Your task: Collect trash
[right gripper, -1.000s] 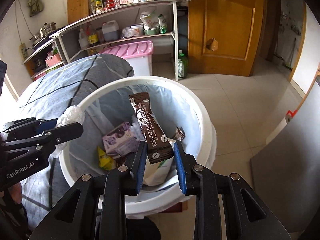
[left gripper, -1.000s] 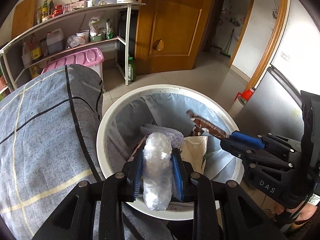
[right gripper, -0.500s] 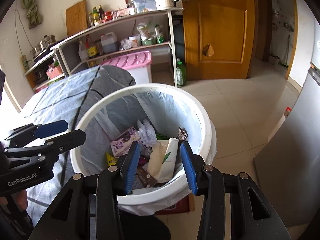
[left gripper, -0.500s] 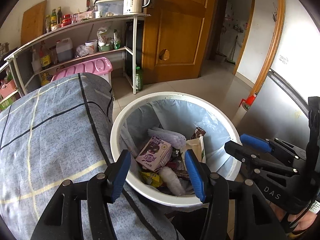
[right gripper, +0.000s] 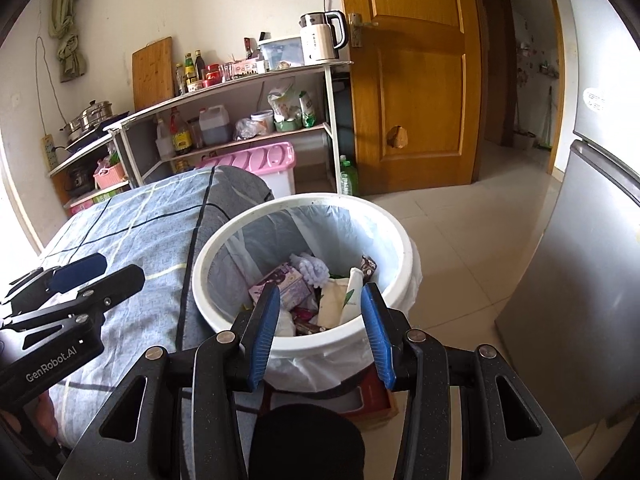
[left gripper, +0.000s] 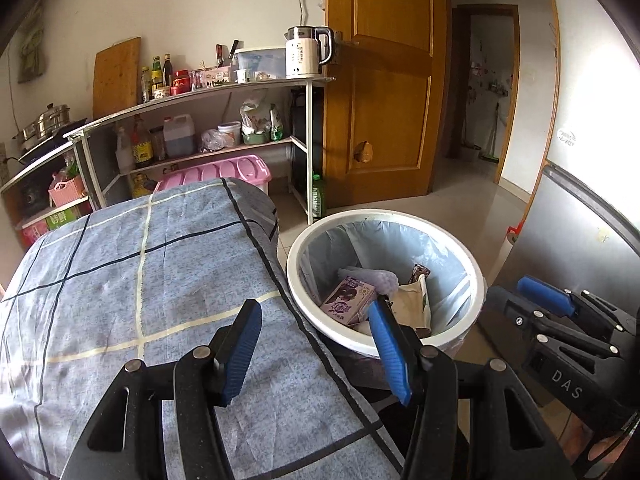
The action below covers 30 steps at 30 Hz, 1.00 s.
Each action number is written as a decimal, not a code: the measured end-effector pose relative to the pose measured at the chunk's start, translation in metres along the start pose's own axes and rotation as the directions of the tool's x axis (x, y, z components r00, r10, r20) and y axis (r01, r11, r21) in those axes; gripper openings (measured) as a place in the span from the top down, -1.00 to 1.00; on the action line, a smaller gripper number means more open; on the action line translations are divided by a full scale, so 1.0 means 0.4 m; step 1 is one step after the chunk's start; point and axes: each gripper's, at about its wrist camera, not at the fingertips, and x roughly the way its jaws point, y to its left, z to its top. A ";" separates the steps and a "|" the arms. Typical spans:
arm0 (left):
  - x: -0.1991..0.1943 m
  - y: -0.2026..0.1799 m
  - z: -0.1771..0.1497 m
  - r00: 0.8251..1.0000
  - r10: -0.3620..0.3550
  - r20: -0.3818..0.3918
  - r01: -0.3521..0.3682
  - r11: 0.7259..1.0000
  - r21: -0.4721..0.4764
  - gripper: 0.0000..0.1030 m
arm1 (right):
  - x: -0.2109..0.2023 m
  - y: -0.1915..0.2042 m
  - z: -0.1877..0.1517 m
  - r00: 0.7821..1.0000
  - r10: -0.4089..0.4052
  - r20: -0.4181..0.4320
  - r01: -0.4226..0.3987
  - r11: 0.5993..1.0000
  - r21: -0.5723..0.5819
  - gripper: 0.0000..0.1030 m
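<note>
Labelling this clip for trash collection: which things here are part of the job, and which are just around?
Part of the job:
white bin
purple carton
brown wrapper
left gripper, jaws open
right gripper, jaws open

Just around:
kettle
pink box
checked cloth

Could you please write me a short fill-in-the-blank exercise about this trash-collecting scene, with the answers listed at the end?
1. Both the left gripper and the right gripper are open and hold ____.
2. The white trash bin is lined with a plastic ____.
3. The purple carton lies ____ the trash bin.
4. Next to the trash bin is a surface covered by a blue checked ____.

Missing words: nothing; bag; inside; cloth
</note>
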 end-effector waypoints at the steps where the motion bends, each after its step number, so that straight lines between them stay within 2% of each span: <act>1: -0.008 0.002 -0.002 1.000 -0.007 0.006 0.007 1.000 -0.005 -0.08 | -0.007 0.003 -0.003 1.000 0.000 0.006 0.000 1.000 0.003 0.16; 6: -0.031 -0.003 -0.012 1.000 0.002 0.007 -0.002 1.000 -0.017 -0.08 | -0.034 0.019 -0.015 1.000 0.004 0.026 -0.004 1.000 0.000 0.16; 10: -0.048 -0.018 -0.021 0.999 0.048 0.019 -0.049 0.999 0.007 -0.08 | -0.048 0.026 -0.020 0.999 -0.001 0.038 0.001 1.000 -0.002 0.16; 30: -0.062 -0.011 -0.023 0.999 0.041 0.020 -0.041 0.999 -0.016 -0.08 | -0.052 0.028 -0.025 0.999 0.008 0.039 -0.008 1.000 0.006 0.16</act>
